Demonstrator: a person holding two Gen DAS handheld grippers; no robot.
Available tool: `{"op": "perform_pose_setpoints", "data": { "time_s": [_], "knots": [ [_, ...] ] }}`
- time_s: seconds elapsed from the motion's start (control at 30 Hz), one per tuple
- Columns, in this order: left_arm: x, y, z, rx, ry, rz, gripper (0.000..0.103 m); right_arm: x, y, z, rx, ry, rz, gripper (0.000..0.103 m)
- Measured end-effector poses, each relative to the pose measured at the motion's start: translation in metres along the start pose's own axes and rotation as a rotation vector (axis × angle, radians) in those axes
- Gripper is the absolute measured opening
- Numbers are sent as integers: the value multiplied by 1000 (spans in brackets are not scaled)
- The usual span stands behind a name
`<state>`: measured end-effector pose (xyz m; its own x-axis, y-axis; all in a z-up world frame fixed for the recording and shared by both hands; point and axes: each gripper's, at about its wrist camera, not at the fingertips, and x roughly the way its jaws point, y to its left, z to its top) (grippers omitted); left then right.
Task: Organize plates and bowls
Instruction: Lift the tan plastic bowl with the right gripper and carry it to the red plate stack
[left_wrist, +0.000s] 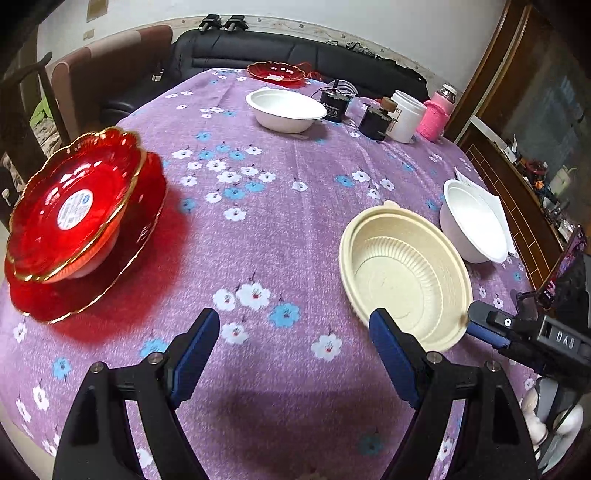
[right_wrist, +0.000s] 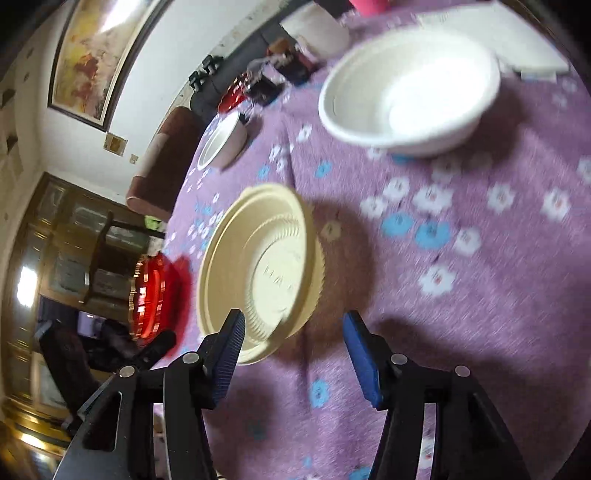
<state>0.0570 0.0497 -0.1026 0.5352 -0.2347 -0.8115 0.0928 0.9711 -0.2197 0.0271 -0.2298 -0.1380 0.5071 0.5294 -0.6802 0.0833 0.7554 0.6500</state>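
Observation:
A cream ribbed bowl (left_wrist: 406, 273) (right_wrist: 258, 273) stands on the purple flowered tablecloth (left_wrist: 280, 221). My right gripper (right_wrist: 294, 319) (left_wrist: 484, 325) is at its near rim, open; its left finger (right_wrist: 225, 354) overlaps the rim, and the pads do not press. My left gripper (left_wrist: 295, 317) hangs open over bare cloth, the bowl just beyond its right finger. A white bowl (left_wrist: 472, 221) (right_wrist: 406, 92) sits right of the cream one, another white bowl (left_wrist: 284, 109) far back. Stacked red gold-rimmed plates (left_wrist: 74, 221) (right_wrist: 155, 295) lie at the left, the top one tilted over something pale.
A further red plate (left_wrist: 275, 74) lies at the far edge. Two small black boxes (left_wrist: 334, 105), a white jar (left_wrist: 406, 114) and a pink bottle (left_wrist: 437, 114) stand at the back right. A black sofa (left_wrist: 295, 51) and chairs ring the table. A phone (left_wrist: 565, 266) stands at the right edge.

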Motion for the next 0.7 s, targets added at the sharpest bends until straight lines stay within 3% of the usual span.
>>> {"op": "perform_pose_setpoints", "data": {
  "time_s": [0.17,0.37,0.47,0.6,0.67,0.7],
  "knots": [
    [22,-13,13,6,33,1,83,9,-1,11,-28,-34,-84,57],
    [59,-27,22,14,96,-3,83,25,1,18,-47,-32,-124,37],
    [75,-29,21,-17,152,-41,82,27,2,16,-70,-33,-145,37],
    [80,-43,19,35,135,-13,82,36,3,17,-83,-27,-162,35],
    [81,-49,20,64,128,-11,60,38,5,17,-94,-29,-169,27],
    [82,-52,20,82,130,-13,38,39,6,17,-93,-24,-159,20]
  ]
}}
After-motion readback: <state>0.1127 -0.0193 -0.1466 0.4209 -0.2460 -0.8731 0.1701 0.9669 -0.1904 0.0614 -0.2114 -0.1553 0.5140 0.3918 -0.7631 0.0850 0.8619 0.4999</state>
